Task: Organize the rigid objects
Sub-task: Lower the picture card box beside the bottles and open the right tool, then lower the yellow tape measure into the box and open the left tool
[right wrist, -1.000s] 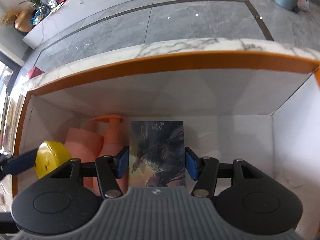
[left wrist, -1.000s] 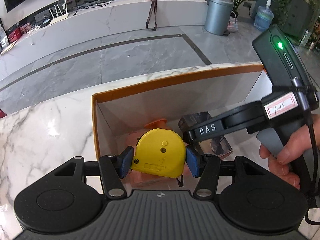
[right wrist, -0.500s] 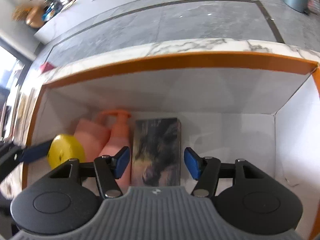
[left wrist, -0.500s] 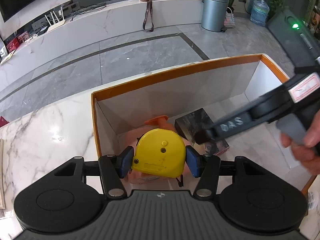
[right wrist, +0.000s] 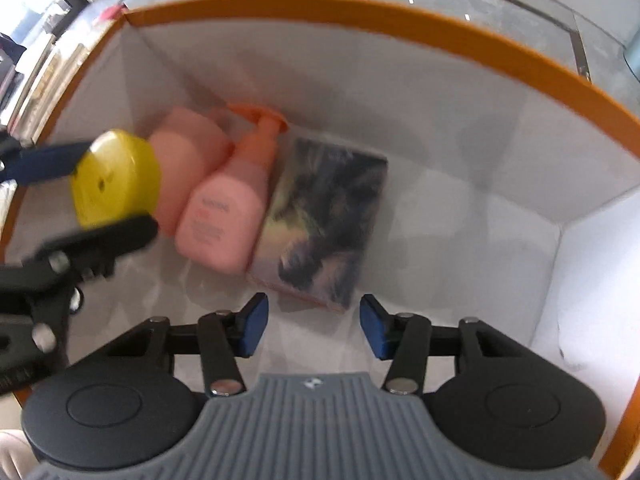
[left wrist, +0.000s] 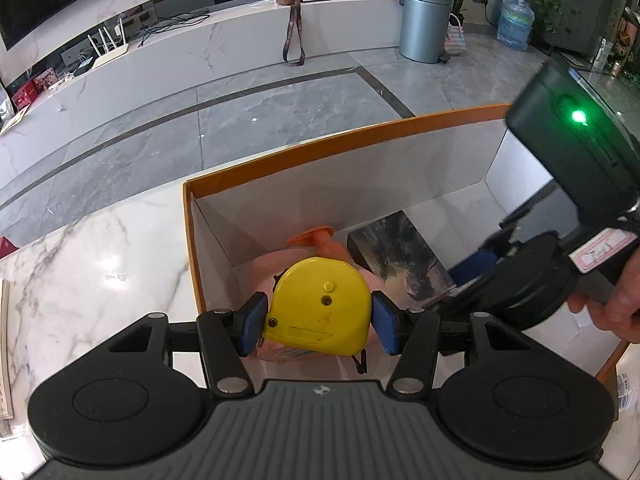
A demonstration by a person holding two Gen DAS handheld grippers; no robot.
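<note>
My left gripper (left wrist: 319,324) is shut on a yellow tape measure (left wrist: 318,306) and holds it above the left end of an orange-rimmed white box (left wrist: 344,136). The tape measure also shows at the left of the right wrist view (right wrist: 114,180). My right gripper (right wrist: 312,328) is open and empty, raised above the box floor just behind a dark picture-printed box (right wrist: 324,220), which lies flat inside. Two pink bottles (right wrist: 224,208) lie beside it to the left. The printed box also shows in the left wrist view (left wrist: 400,256).
The box stands on a white marble counter (left wrist: 92,264). The box's right half has bare white floor (right wrist: 460,248). My right gripper's body and the hand holding it (left wrist: 560,248) hang over the box's right side. Beyond the counter is grey tiled floor.
My right gripper has let go of the printed box, opened and pulled back up; the box now lies flat on the box floor. My left gripper still holds the tape measure.
</note>
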